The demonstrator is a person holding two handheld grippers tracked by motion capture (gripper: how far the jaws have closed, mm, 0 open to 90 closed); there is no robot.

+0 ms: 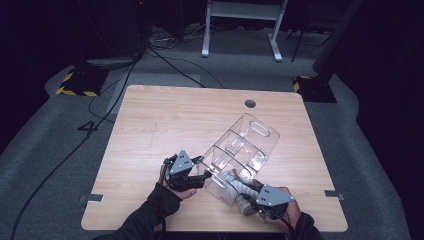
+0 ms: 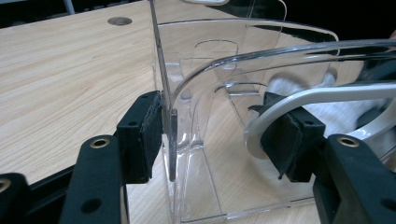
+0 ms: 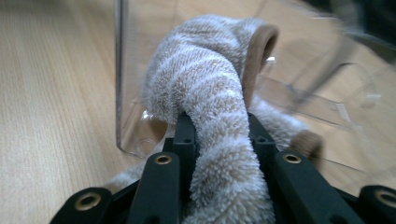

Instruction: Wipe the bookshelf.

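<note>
- A clear acrylic organizer with several compartments and rounded corners lies aslant on the pale wood-grain surface, its near end between the two hands.
- The left gripper has its black padded jaws closed across the organizer's near left corner: in the left gripper view one pad presses a thin upright wall, the other a curved clear edge.
- The right gripper is clamped on a fuzzy sock, beige with white stripes and a plain tan cuff; the pile looks thick and terry-like.
- The sock sits at the organizer's near right end, its cuff end pushed into the open compartment, the rest trailing over the rim toward the right gripper.
</note>
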